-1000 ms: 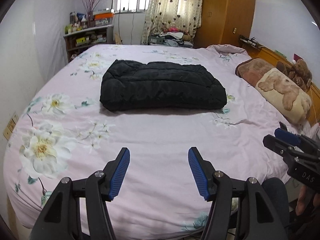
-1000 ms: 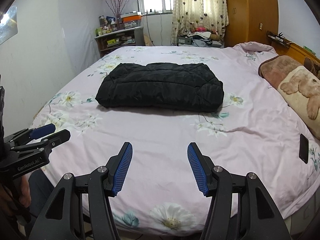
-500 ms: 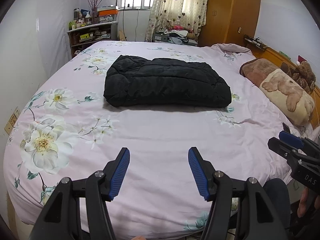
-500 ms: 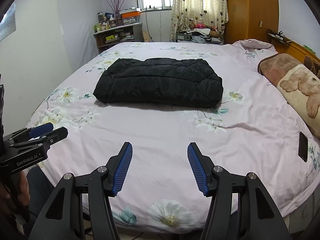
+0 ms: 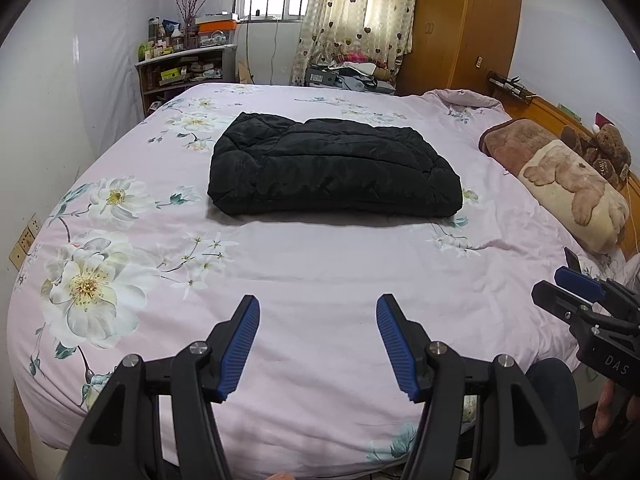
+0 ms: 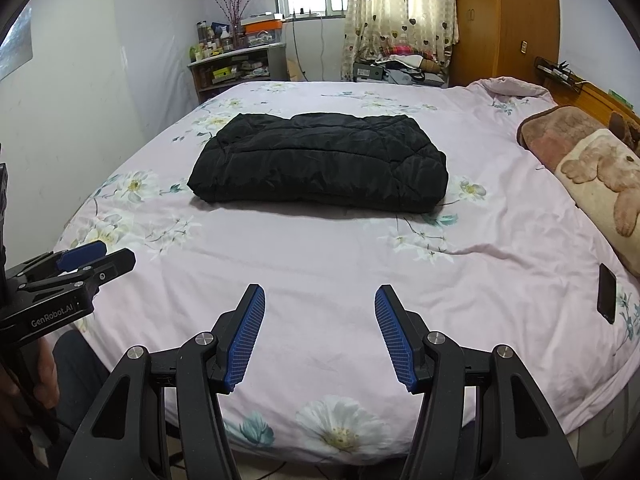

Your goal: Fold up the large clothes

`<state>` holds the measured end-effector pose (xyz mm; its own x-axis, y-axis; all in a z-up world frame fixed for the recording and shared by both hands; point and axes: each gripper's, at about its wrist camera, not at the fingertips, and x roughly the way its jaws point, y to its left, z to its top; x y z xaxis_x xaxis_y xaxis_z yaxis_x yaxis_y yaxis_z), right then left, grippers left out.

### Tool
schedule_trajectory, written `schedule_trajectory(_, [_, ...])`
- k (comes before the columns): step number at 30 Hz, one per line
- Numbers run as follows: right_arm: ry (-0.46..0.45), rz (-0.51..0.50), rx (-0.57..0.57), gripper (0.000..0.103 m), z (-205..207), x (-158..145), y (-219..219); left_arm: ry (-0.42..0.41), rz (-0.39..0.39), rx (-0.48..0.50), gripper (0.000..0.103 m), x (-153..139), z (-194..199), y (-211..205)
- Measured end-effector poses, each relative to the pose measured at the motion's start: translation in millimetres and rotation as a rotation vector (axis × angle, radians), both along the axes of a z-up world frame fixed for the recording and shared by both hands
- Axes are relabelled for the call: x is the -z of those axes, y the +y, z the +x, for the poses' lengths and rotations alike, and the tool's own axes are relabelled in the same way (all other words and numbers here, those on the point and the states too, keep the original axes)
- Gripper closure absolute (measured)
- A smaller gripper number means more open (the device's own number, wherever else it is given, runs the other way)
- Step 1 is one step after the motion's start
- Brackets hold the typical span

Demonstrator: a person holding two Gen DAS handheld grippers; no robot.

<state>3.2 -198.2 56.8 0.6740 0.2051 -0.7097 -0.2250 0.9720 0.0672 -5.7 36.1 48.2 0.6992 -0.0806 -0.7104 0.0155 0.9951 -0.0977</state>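
the left gripper [image 5: 318, 344] hangs over the near edge of the bed [image 5: 320, 280], its blue-padded jaws spread apart with nothing between them, only bare pink floral sheet showing in the gap. the right gripper [image 6: 320, 334] sits the same way, jaws released and empty, above the near edge of the same sheet.

the black puffer jacket [image 5: 334, 170] lies folded into a thick rectangular bundle on the middle of the bed, straight ahead of the left jaws and well apart from them, with a wide stretch of sheet in between. from the right wrist view the jacket [image 6: 320, 162] is also ahead of the jaws, a little toward the left finger's side, flat on the bed and touched by neither gripper.

far to the right of the left jaws, a plush blanket with a bear print [image 5: 572, 188] lies along the wooden headboard, and a teddy bear [image 5: 604, 152] sits behind it. to the right of the right jaws, near the bed's edge, a dark phone [image 6: 606, 298] lies on the sheet.

in the left wrist view the right gripper's tips show at the right edge; in the right wrist view the left gripper's tips show at the left edge, with a hand [image 6: 32, 376] on its handle below.

beyond the jacket, past the far side of the bed, stand a cluttered shelf [image 5: 184, 72], a heart-print curtain [image 5: 356, 20] and a wooden wardrobe [image 5: 460, 28].
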Motion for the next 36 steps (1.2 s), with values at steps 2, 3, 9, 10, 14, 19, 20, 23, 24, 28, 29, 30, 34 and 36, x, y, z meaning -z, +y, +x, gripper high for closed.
schedule_trajectory(2, [0.002,-0.001,-0.001,0.045,0.1,0.5,-0.7,-0.001,-0.005,0.0,0.04,-0.4,-0.3,-0.1])
schedule_trajectory(3, [0.001,-0.001,-0.001,0.045,0.2,0.4,-0.7,0.0,-0.008,0.0,0.04,-0.3,-0.1,0.0])
schedule_trajectory(9, [0.0,-0.003,0.001,0.045,0.0,0.4,-0.7,-0.002,-0.007,-0.007,0.04,-1.6,-0.5,-2.3])
schedule_trajectory(10, [0.0,-0.003,0.001,0.045,0.0,0.4,-0.8,-0.001,-0.007,-0.007,0.04,-2.0,-0.5,-2.7])
schedule_trajectory(14, [0.001,-0.004,0.001,0.045,0.1,0.5,-1.0,-0.005,-0.001,-0.007,0.04,-2.9,-0.5,-4.3])
schedule_trajectory(19, [0.002,-0.002,0.001,0.045,-0.4,0.5,-1.3,-0.006,0.018,-0.019,0.04,-3.7,-1.2,-6.7])
schedule_trajectory(20, [0.003,-0.003,0.002,0.045,0.6,0.9,-0.5,-0.008,0.021,-0.019,0.04,-4.0,-1.3,-6.9])
schedule_trajectory(23, [0.005,-0.004,0.004,0.045,-0.4,1.5,-1.1,-0.007,0.015,-0.021,0.04,-4.3,-2.0,-6.6])
schedule_trajectory(24, [0.005,-0.004,0.005,0.045,-0.8,1.5,-1.4,-0.007,0.015,-0.022,0.04,-4.2,-2.2,-6.6])
schedule_trajectory(28, [0.005,-0.004,0.007,0.045,-1.7,2.0,-2.4,-0.013,0.025,-0.026,0.04,-4.8,-3.5,-7.2])
schedule_trajectory(29, [0.004,-0.004,0.008,0.045,-1.7,2.3,-2.9,-0.016,0.025,-0.024,0.04,-5.2,-4.0,-7.8])
schedule_trajectory(30, [0.005,-0.004,0.009,0.045,-1.8,2.4,-2.9,-0.015,0.025,-0.024,0.04,-5.5,-4.2,-8.4])
schedule_trajectory(34, [0.003,-0.004,0.009,0.045,-2.8,2.1,-3.3,-0.013,0.018,-0.02,0.04,-5.7,-5.7,-8.9])
schedule_trajectory(36, [0.003,-0.004,0.01,0.045,-2.0,2.1,-2.6,-0.012,0.018,-0.021,0.04,-5.9,-6.0,-9.1])
